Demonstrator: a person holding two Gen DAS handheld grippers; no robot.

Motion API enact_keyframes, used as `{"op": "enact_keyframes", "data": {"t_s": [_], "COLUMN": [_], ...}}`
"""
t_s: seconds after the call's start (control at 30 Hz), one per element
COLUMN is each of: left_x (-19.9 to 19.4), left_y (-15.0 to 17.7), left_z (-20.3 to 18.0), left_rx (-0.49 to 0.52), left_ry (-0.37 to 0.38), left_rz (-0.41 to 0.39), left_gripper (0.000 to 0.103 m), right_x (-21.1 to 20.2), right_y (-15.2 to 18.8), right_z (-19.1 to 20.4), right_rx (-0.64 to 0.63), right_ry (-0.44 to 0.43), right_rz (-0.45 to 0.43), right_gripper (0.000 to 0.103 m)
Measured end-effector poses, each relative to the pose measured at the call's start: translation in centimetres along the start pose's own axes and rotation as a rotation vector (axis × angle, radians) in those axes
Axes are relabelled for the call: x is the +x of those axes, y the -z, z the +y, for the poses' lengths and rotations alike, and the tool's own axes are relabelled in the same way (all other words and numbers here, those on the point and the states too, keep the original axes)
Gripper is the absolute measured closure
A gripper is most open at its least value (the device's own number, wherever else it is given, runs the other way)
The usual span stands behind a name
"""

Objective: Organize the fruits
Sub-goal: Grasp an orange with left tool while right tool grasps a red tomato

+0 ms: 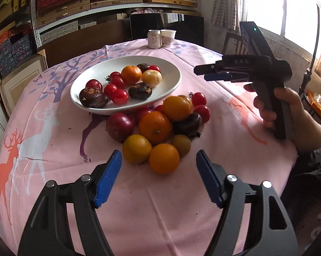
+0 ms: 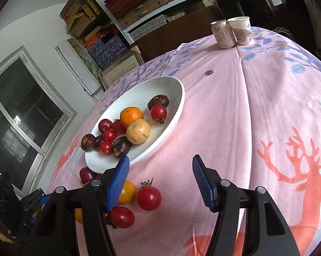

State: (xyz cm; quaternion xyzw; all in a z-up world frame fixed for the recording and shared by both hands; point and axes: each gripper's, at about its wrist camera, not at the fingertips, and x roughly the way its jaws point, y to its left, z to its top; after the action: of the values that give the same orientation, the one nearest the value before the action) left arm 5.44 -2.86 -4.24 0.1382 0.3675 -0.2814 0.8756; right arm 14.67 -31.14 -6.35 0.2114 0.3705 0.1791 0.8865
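A white plate [image 1: 169, 68] holds an orange [image 1: 131, 74], a pale yellow fruit [image 1: 151, 78], cherry tomatoes and dark round fruits. A pile of oranges [image 1: 155, 127], tomatoes, a red plum [image 1: 120, 126] and a dark fruit lies on the pink cloth in front of the plate. My left gripper [image 1: 158, 170] is open and empty, just short of the nearest orange [image 1: 163, 158]. My right gripper [image 2: 160, 179] is open and empty above the cloth, right of a loose tomato [image 2: 148, 198]. It shows in the left wrist view [image 1: 203, 72], held above the table right of the plate [image 2: 177, 98].
A drink can [image 1: 154, 39] and a paper cup [image 1: 168, 38] stand at the table's far edge. Shelves of boxes fill the back wall. A chair [image 1: 233, 42] and a window are on the right. The cloth [image 1: 235, 106] right of the pile is bare.
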Motion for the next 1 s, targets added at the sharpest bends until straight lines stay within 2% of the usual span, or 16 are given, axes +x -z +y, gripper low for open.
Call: {"op": "enact_keyframes", "data": {"t_s": [0.1, 0.13, 0.2, 0.3, 0.4, 0.47, 0.5, 0.6, 0.7, 0.8, 1.0], "left_x": [1.3, 1.7, 2.2, 2.8, 3.5, 4.0, 4.1, 3.9, 2.8, 2.3, 2.0], "left_y": [0.2, 0.2, 0.2, -0.3, -0.6, -0.6, -0.7, -0.5, -0.4, -0.2, -0.3], "left_z": [-0.7, -0.8, -0.9, -0.4, -0.6, -1.1, -1.1, 0.0, 0.9, 0.7, 0.5], "left_rx": [0.001, -0.005, -0.004, -0.041, -0.032, -0.008, -0.011, -0.071, -0.122, -0.117, -0.102], "left_ry": [0.025, 0.028, 0.005, 0.022, 0.011, -0.010, -0.007, 0.035, 0.053, 0.046, 0.046], "left_rz": [0.051, 0.064, 0.060, 0.065, 0.081, 0.102, 0.106, 0.094, 0.041, 0.013, -0.002], "left_gripper": [0.055, 0.057, 0.057, 0.057, 0.049, 0.048, 0.049, 0.069, 0.069, 0.069, 0.068], "right_x": [-0.2, -0.3, -0.4, -0.7, -0.7, -0.6, -0.5, -0.4, -0.2, 0.4, 2.0], "right_y": [0.2, 0.3, 0.4, 0.6, 0.6, 0.8, 1.0, 1.5, 1.6, 1.7, 2.1], "right_z": [0.2, 0.1, 0.0, -0.4, -0.3, 0.1, 0.4, 1.4, 1.2, 0.6, 1.6], "right_rx": [-0.008, -0.007, -0.001, 0.016, 0.011, -0.013, -0.029, -0.078, -0.066, -0.039, -0.091], "right_ry": [0.005, 0.005, 0.003, -0.011, -0.020, -0.034, -0.046, -0.065, -0.046, -0.026, -0.002], "right_rz": [-0.008, -0.008, -0.007, -0.009, -0.007, 0.007, 0.020, 0.048, 0.069, 0.103, 0.189], "right_gripper": [0.041, 0.041, 0.041, 0.041, 0.041, 0.041, 0.041, 0.041, 0.041, 0.042, 0.057]}}
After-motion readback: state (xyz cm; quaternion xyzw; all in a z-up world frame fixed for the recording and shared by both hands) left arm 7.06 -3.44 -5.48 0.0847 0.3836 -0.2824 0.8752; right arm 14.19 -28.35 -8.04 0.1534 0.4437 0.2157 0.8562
